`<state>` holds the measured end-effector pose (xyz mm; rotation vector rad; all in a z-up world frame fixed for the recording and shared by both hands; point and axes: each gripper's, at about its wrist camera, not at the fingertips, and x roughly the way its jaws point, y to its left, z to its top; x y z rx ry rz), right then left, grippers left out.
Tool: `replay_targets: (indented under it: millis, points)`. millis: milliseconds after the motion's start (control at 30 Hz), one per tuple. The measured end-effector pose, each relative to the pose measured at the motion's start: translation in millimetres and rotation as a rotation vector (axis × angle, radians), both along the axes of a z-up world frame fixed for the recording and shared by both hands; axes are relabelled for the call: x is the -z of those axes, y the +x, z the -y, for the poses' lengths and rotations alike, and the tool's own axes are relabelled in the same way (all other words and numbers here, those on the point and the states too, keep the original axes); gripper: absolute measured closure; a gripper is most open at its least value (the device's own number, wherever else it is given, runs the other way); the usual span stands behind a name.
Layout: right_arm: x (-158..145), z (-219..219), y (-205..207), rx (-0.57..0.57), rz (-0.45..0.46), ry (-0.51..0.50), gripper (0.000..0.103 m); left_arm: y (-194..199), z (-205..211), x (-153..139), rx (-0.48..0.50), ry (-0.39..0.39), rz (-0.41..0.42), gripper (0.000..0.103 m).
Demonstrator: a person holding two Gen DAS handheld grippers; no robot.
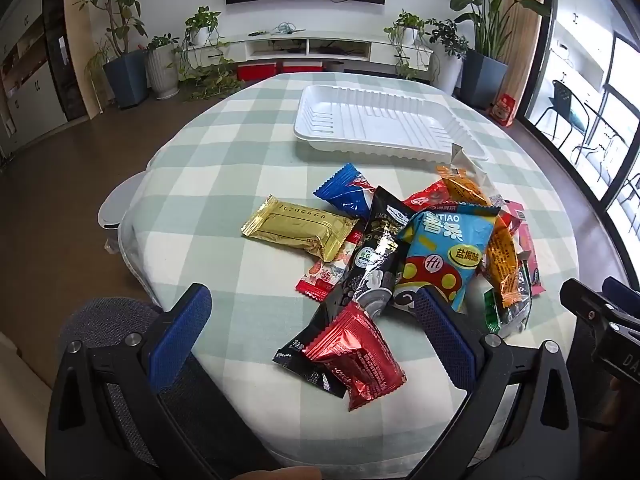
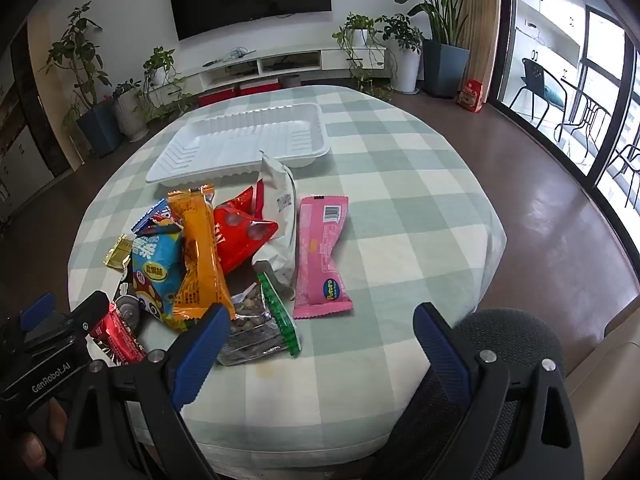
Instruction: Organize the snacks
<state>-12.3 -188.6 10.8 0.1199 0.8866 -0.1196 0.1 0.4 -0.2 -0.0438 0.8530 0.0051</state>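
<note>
A pile of snack packs lies on the checked tablecloth (image 1: 224,168). In the left wrist view I see a gold pack (image 1: 298,232), a blue pack (image 1: 348,192), a long black pack (image 1: 372,256), a light-blue pack (image 1: 444,252), an orange pack (image 1: 496,240) and a shiny red pack (image 1: 356,356) nearest me. An empty white tray (image 1: 380,124) sits behind the pile. My left gripper (image 1: 312,332) is open and empty, its fingers either side of the red pack. My right gripper (image 2: 320,340) is open and empty near a pink pack (image 2: 322,252) and a clear nut bag (image 2: 256,328).
The table's near edge drops to a grey mesh chair (image 1: 104,320) on the left and a grey chair (image 2: 516,340) on the right. The left gripper (image 2: 52,332) shows in the right wrist view. Potted plants (image 1: 120,52) and a TV bench (image 1: 308,46) stand behind.
</note>
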Motion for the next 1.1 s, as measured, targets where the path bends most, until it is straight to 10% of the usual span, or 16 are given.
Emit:
replay_targets:
  millis: [1100]
  points:
    - [4.3, -2.5, -1.2, -0.006, 0.006, -0.005, 0.008, -0.3, 0.2, -0.3, 0.0, 0.015, 0.003, 0.0]
